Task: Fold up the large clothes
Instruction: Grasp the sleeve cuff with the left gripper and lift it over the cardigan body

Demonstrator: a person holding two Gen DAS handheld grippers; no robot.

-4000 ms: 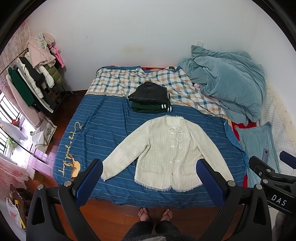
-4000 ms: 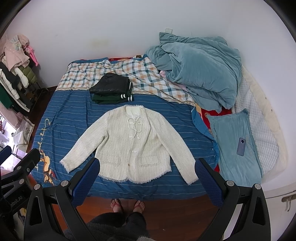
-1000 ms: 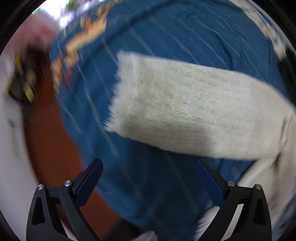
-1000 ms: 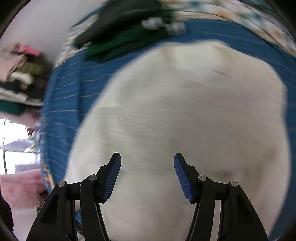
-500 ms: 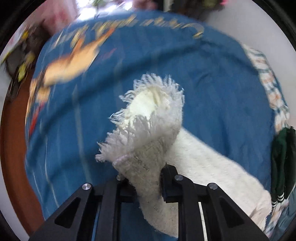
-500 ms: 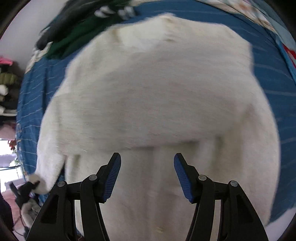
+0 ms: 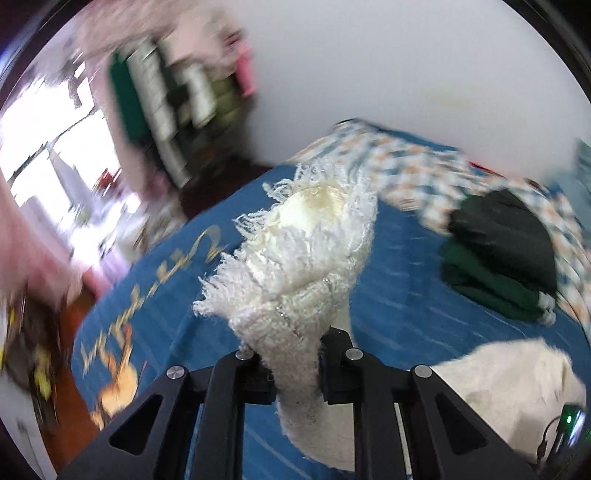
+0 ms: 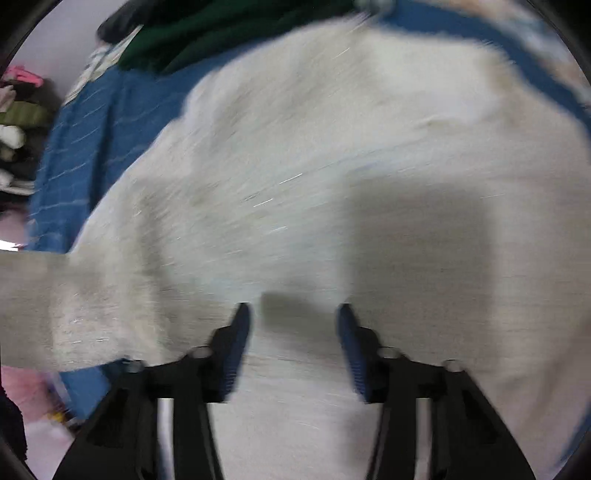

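A cream knit cardigan with fringed edges lies on a blue striped bedspread [image 7: 399, 280]. My left gripper [image 7: 295, 365] is shut on the cardigan's fringed sleeve cuff [image 7: 306, 243] and holds it lifted above the bed. The cardigan body [image 7: 513, 384] shows at the lower right of the left wrist view. In the right wrist view the cardigan [image 8: 332, 192] fills the frame, blurred. My right gripper [image 8: 293, 332] is open, close over the cardigan's body, holding nothing. The lifted sleeve [image 8: 44, 295] stretches off to the left.
A folded pile of black and dark green clothes [image 7: 502, 254] sits further up the bed, also at the top of the right wrist view [image 8: 207, 33]. A checked blanket [image 7: 410, 162] covers the bed's far end. A clothes rack [image 7: 173, 99] stands by the wall.
My left gripper closed on the sleeve cuff and has lifted it higher, swinging toward the bed's head. My right gripper, still open, has dropped closer over the cardigan's body.
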